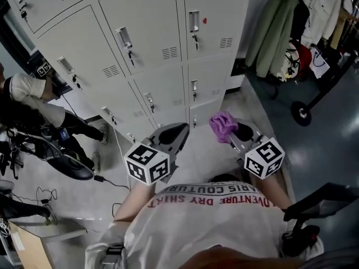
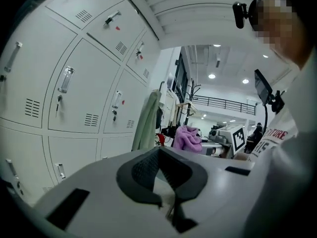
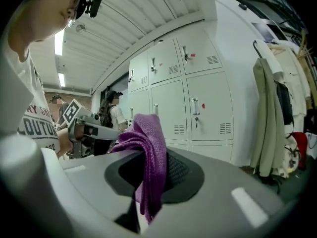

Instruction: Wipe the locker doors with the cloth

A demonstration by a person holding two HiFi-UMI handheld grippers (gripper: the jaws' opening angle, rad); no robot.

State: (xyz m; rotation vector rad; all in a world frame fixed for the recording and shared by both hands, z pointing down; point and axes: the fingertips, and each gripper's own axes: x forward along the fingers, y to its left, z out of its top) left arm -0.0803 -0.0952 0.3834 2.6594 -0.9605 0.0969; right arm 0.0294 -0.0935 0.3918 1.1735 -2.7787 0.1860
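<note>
My right tongs (image 3: 151, 170) are clamped on the purple cloth (image 3: 148, 133), which bunches above the jaws and hangs limp below them. They hold it out in front of the locker doors (image 1: 140, 49), well short of touching them, while my left tongs (image 2: 159, 165) are pressed together on nothing. The cloth looks light, soft and floppy, so I judge it will fold and drag on the painted metal unless I keep the pinch on its thick gathered middle and steer around the handles (image 1: 124, 38).
</note>
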